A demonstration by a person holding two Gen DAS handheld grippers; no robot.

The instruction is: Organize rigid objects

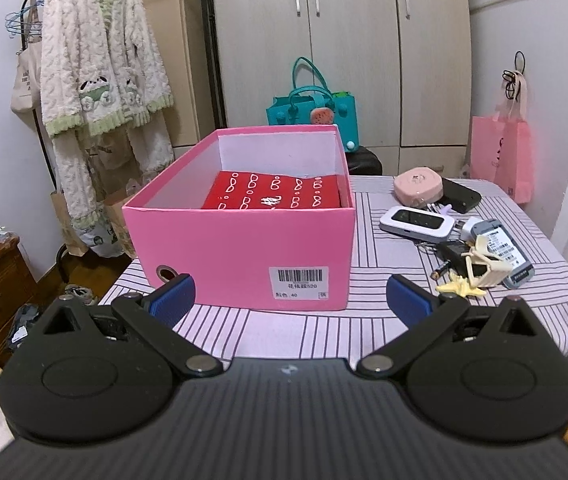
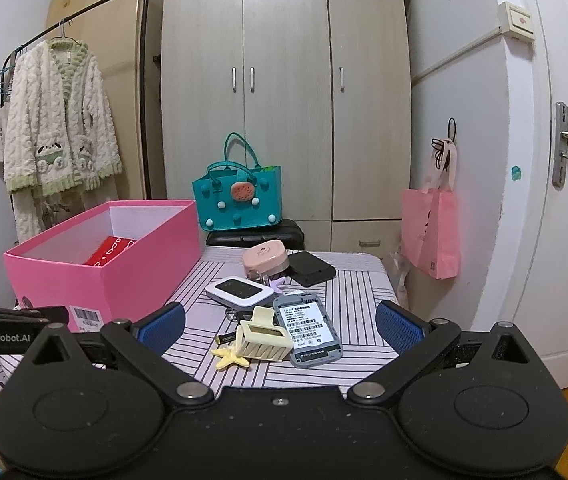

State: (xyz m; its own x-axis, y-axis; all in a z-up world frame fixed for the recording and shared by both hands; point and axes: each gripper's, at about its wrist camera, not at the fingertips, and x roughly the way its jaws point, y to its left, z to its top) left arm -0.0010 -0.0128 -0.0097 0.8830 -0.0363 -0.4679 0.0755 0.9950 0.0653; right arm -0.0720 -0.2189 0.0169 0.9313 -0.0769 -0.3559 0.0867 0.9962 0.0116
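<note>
The pink box point(image 1: 239, 248) sits on the left of the striped table point(image 2: 348, 300) with a red packet point(image 1: 275, 192) already inside, and the loose pile lies just beside it to the right. The right gripper point(image 2: 279, 326), jaws spread wide and holding nothing, faces that pile head-on, so it looks the nearer one to pick; the left gripper point(image 1: 290, 300), equally wide and empty, faces the box. Closest ahead is the grey device point(image 2: 308, 328), long axis pointing away, touching the cream hair claw point(image 2: 261, 340).

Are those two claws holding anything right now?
No. The left claw and the right claw are both open and empty; the hair clip lies untouched on the table.
</note>
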